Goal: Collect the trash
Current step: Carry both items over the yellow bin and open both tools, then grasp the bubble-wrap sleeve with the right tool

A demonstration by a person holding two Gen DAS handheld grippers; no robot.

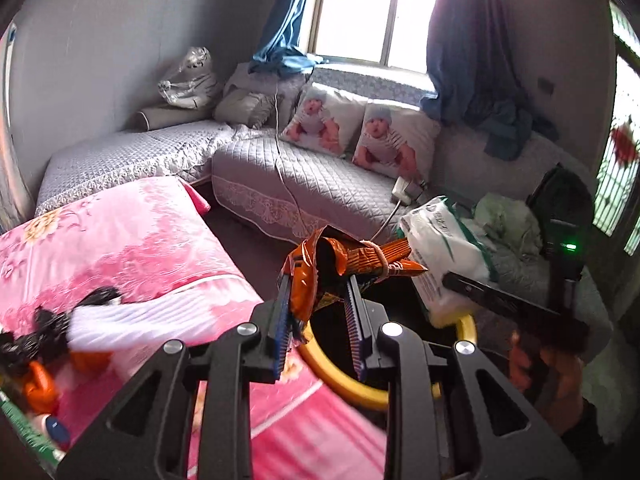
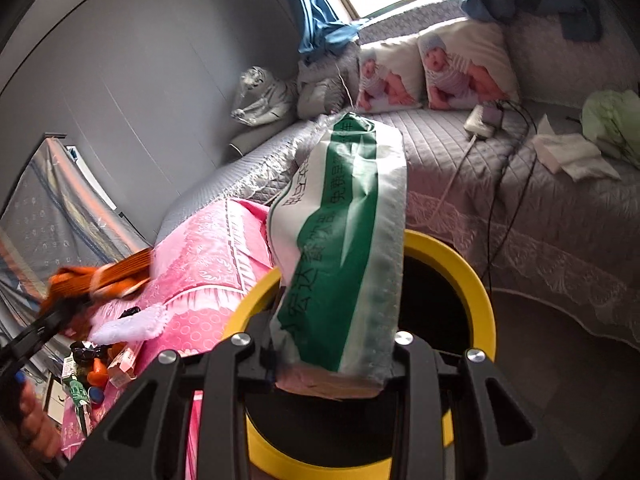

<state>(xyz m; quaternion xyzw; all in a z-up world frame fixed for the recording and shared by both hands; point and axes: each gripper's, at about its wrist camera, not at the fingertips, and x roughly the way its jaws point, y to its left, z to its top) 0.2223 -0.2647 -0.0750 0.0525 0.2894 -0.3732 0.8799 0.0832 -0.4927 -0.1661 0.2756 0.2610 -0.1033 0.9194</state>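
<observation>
Up front on the left wrist, my left claw (image 1: 320, 308) grasps an orange wrapper (image 1: 340, 264) above the yellow bin (image 1: 340, 376). Right wrist: my right claw (image 2: 332, 364) clamps a green-and-white bag (image 2: 344, 240) over that bin.

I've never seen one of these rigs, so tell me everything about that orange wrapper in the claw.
The orange wrapper is a crumpled, shiny foil-like snack bag, knotted around its middle with a pale band. Its open, torn end gapes toward the camera. The left claw pinches it, holding it in the air above the yellow-rimmed bin.
</observation>
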